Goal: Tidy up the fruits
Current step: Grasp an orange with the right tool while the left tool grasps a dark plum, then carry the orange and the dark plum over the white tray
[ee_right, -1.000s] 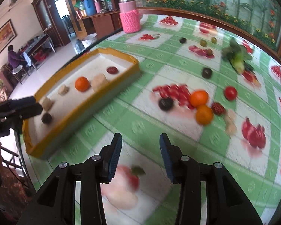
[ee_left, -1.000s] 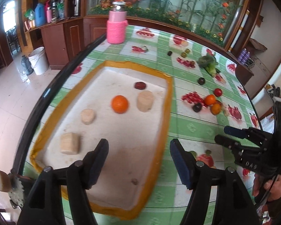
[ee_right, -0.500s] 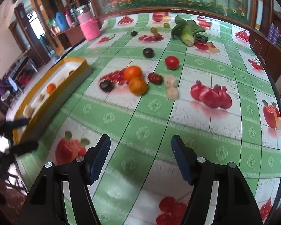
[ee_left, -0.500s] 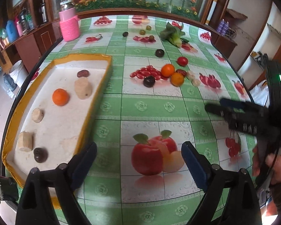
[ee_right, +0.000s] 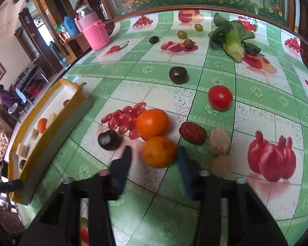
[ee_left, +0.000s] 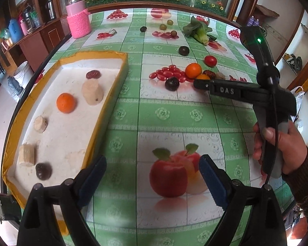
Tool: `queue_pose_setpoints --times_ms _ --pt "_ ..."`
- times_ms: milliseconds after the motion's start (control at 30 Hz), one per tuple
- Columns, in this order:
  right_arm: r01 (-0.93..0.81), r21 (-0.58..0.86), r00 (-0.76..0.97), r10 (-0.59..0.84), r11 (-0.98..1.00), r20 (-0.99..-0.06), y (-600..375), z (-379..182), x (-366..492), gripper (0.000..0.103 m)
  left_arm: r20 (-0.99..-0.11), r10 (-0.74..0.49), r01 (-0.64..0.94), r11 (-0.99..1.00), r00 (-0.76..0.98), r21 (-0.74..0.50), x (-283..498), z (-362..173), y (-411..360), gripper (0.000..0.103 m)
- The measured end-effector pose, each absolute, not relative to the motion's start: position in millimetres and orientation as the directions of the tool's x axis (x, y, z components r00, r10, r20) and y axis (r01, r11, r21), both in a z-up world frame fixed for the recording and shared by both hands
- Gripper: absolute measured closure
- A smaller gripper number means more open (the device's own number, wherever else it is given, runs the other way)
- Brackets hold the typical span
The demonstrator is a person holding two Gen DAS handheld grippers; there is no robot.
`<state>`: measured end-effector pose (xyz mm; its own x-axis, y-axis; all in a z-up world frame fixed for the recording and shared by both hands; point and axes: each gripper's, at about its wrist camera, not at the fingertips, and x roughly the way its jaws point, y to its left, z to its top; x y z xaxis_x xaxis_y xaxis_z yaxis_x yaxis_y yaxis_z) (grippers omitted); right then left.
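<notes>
Left wrist view: left gripper [ee_left: 152, 170] low at 6 o'clock, fingers wide apart, nothing between them, hanging over the green fruit-print tablecloth [ee_left: 166, 112]. Yellow-rimmed tray [ee_left: 113, 86] at 9 o'clock, long axis running from about 7 toward 12. Six things in it: one orange [ee_left: 65, 103], one dark red date [ee_left: 93, 74], three pale cut chunks [ee_left: 92, 92], one dark plum [ee_left: 43, 170] near the 7 o'clock corner. Right gripper [ee_left: 202, 83] enters from 3 o'clock, held by a hand [ee_left: 281, 145], long axis level and pointing toward 9; its tip is at the loose fruit cluster at 1 o'clock, whether touching I cannot tell. Pink knit-covered jar [ee_left: 78, 20] at 11 o'clock. Right wrist view: right gripper [ee_right: 154, 160] fingers apart, flanking the nearer orange [ee_right: 159, 152]; right pad at or very near the skin, left pad with a visible gap, contact uncertain through blur. Loose on the cloth: two oranges, the second orange [ee_right: 152, 123] just beyond toward 12; three dark plums, nearest plum [ee_right: 109, 140] at 10 o'clock of the fingers; one red tomato [ee_right: 220, 97]; one red date [ee_right: 192, 133], long axis slanting from 10 to 4; two pale chunks [ee_right: 218, 141] at 3 o'clock; three small greenish-brown fruits [ee_right: 182, 34] far off; one leafy green vegetable [ee_right: 232, 37], stem end pointing toward 5. Tray at 9 o'clock, well apart from the cluster.
</notes>
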<state>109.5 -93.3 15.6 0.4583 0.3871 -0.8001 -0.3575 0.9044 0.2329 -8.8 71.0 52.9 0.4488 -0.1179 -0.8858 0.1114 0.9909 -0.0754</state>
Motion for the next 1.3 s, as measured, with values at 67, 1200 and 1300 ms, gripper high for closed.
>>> queue_pose_setpoints --times_ms 67,1200,1300 --pt "-0.368 0.200 0.468 0.366 0.908 -0.804 -95.5 16.0 105.4 0.072 -0.881 -0.117 0.119 0.990 0.458 -0.070 2.5 53.1 65.5 0.010" --pt "-0.303 0.217 0.554 0.357 0.928 -0.752 -173.5 57.2 10.1 0.070 -0.822 -0.295 0.227 0.952 0.487 -0.208 20.4 59.6 27.2 0.077" --pt "-0.297 0.209 0.558 0.347 0.932 -0.754 -172.8 61.0 1.0 0.070 -0.812 -0.315 0.217 0.947 0.491 -0.236 5.4 65.5 33.9 0.077"
